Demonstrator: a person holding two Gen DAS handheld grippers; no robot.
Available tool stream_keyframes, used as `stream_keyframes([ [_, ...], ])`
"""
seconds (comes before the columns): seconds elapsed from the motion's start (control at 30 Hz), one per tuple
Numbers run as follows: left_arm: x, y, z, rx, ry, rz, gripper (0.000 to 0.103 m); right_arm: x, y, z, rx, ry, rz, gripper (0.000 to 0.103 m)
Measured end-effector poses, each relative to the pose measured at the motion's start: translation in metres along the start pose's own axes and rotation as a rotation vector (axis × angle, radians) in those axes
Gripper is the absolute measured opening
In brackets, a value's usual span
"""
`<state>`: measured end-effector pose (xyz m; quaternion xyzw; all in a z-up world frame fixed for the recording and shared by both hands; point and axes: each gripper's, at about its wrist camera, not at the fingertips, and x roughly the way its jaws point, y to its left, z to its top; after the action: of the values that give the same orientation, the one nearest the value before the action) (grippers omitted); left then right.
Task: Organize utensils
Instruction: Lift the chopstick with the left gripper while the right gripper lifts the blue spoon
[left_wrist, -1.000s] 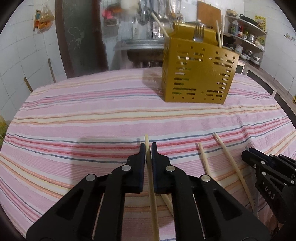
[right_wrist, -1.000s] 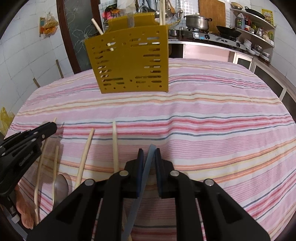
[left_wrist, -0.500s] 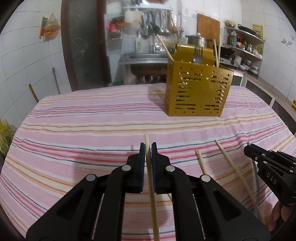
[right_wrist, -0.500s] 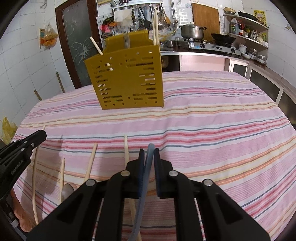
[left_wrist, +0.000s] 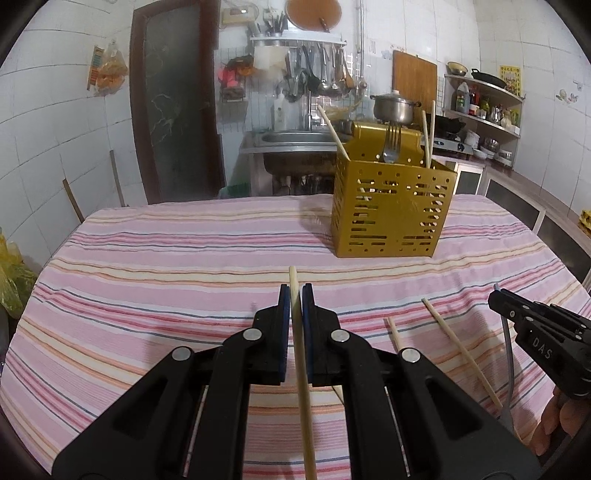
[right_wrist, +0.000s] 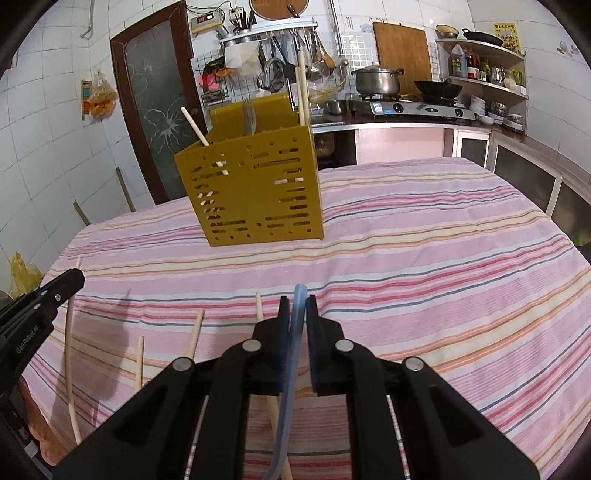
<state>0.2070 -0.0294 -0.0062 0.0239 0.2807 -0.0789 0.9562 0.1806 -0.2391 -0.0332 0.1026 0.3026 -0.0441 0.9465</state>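
Here a chopstick (left_wrist: 300, 350) is clamped between the pads of the left gripper (left_wrist: 295, 295), tip poking out fwd, lifted off the striped cloth of the table (left_wrist: 166, 258). A bluish translucent utensil handle (right_wrist: 293, 332) is pinched by the right gripper (right_wrist: 298, 301); what utensil it is can't be told. More chopsticks (left_wrist: 461, 350) are left loose on the cloth btw the two grippers. A yellow slotted utensil holder (left_wrist: 391, 210) is seen further back w/ a fork (left_wrist: 391, 142) and chopsticks upright inside.
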Motion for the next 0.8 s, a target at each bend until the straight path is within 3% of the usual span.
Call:
stream_keyframes([
  [0.8, -0.031, 0.013, 0.010, -0.025, -0.109, 0.007, 0.005, -0.028, 0.006, 0.004, -0.031, -0.139, 0.015, 0.009],
])
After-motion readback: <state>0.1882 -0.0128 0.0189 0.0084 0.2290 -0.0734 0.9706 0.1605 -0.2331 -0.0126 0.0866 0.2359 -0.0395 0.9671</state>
